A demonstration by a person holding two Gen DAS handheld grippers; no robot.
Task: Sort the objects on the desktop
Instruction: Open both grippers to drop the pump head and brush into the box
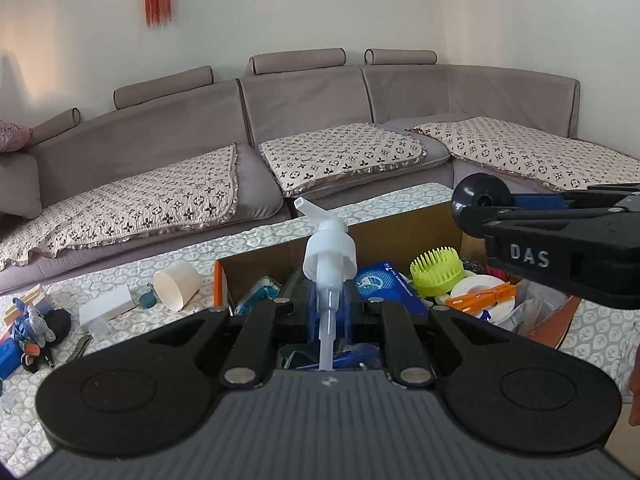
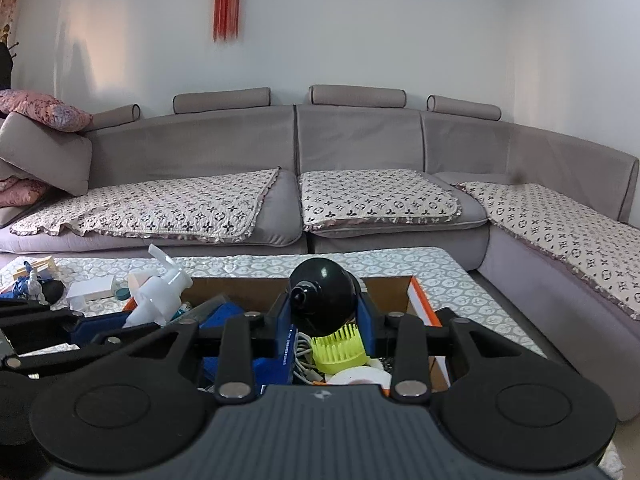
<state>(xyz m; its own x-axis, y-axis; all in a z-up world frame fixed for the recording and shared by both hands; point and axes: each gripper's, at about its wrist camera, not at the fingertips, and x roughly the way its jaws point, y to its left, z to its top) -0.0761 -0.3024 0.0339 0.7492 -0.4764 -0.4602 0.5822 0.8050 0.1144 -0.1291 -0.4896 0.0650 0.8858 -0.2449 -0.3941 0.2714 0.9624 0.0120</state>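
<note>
My left tool was clamped on a white pump head, spout up, at mid-frame above the open cardboard box. To the right, my right tool gripped a black rubber bulb over the same box. Below lay a green brush, a blue packet and an orange clothespin. A paper cup lay on the surface at lower left.
</note>
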